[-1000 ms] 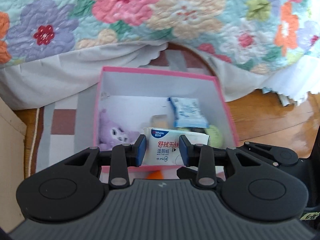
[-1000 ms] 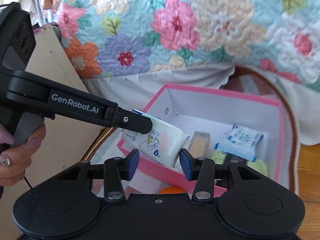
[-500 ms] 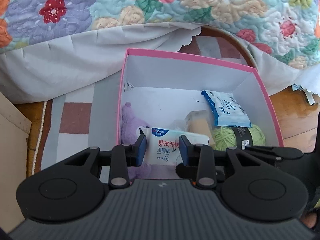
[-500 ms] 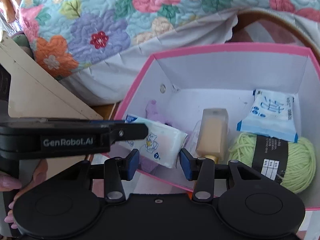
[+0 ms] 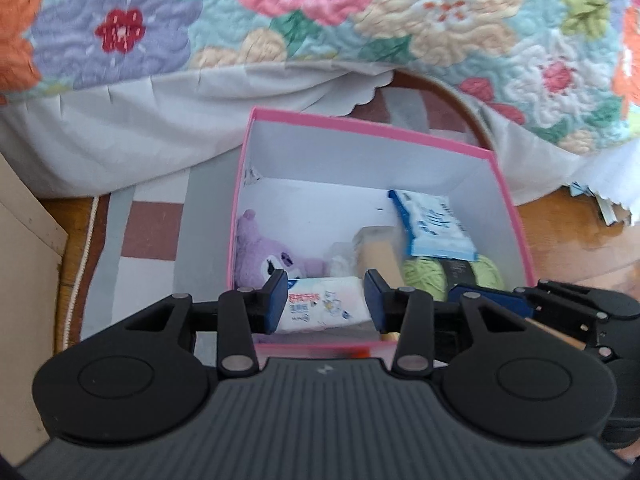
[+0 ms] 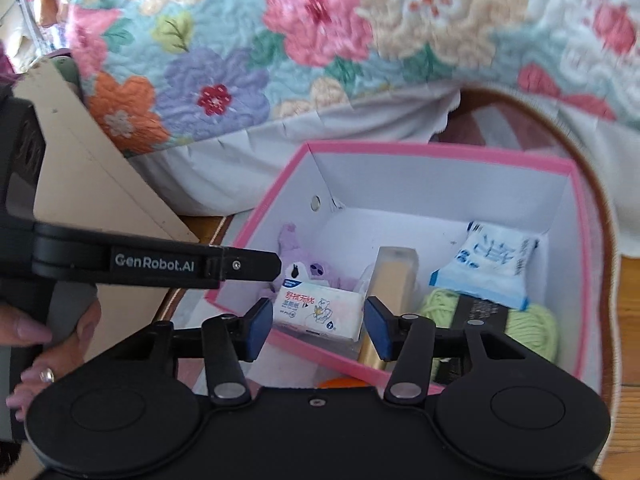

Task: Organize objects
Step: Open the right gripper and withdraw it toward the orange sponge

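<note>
A white wet-wipes pack [image 5: 324, 308] lies inside the pink box [image 5: 360, 124], against its near wall and partly over a purple plush toy [image 5: 256, 256]. My left gripper [image 5: 326, 300] hangs just above the pack with its jaws opening; the pack shows between the pads with a small gap at the right pad. My right gripper [image 6: 316, 330] straddles the same wipes pack [image 6: 318, 312], its jaws opening too, with clear gaps on both sides. The left gripper's finger [image 6: 240, 266] reaches in from the left, its tip just above the pack.
The pink box [image 6: 440, 150] also holds a blue-white packet [image 6: 492, 264], green yarn [image 6: 532, 328] and a beige bottle [image 6: 392, 280]. It stands on a checkered rug [image 5: 148, 232] below a floral quilt [image 5: 320, 20]. A cardboard panel [image 6: 100, 184] stands at left, and a person's hand [image 6: 52, 344] holds the left gripper.
The left gripper's jaws have widened off the wipes pack, which now rests lower in the box on the plush. The right gripper's jaws have widened as well.
</note>
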Demonstrator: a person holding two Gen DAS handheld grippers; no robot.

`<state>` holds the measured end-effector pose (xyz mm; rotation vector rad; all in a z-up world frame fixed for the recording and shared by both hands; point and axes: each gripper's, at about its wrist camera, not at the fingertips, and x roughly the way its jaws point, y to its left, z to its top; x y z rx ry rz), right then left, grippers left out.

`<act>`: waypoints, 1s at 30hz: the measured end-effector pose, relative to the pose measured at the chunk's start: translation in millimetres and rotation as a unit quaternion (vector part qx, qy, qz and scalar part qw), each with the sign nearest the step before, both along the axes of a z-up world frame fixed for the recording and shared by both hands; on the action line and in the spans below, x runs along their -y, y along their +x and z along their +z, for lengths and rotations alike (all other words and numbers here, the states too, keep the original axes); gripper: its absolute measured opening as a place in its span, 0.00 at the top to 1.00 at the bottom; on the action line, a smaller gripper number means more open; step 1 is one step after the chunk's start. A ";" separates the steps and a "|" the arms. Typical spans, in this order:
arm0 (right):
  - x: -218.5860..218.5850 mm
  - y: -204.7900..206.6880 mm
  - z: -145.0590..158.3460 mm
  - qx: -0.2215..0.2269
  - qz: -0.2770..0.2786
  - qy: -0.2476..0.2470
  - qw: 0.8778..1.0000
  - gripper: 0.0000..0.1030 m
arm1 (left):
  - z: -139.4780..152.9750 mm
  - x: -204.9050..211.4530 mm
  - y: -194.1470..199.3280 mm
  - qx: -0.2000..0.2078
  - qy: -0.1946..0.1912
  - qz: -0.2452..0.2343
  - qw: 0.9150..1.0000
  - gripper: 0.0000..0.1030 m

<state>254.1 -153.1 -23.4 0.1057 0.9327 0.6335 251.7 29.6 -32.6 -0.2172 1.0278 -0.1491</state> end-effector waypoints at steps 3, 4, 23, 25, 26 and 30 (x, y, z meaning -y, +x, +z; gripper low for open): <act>6.9 -14.6 22.2 0.019 0.002 -0.014 1.000 0.43 | 20.4 6.0 -10.0 0.008 0.011 -0.015 1.000 0.59; 9.5 -20.2 30.3 0.027 0.003 -0.018 0.999 0.41 | 27.2 7.9 -14.1 0.011 0.012 -0.020 1.000 0.58; 43.3 -127.7 100.4 0.127 0.035 -0.059 0.989 0.18 | 77.7 17.3 -93.7 0.008 0.003 -0.056 0.998 0.42; 39.8 -137.1 95.1 0.134 0.028 -0.075 0.988 0.17 | 69.7 14.9 -95.4 0.002 0.004 -0.054 0.999 0.42; 38.1 -141.9 92.5 0.139 0.029 -0.080 0.987 0.16 | 64.3 12.7 -95.7 -0.003 0.004 -0.049 0.999 0.42; 31.8 -155.7 77.1 0.146 0.044 -0.083 0.985 0.14 | 45.6 5.8 -98.4 -0.012 -0.012 -0.043 0.999 0.42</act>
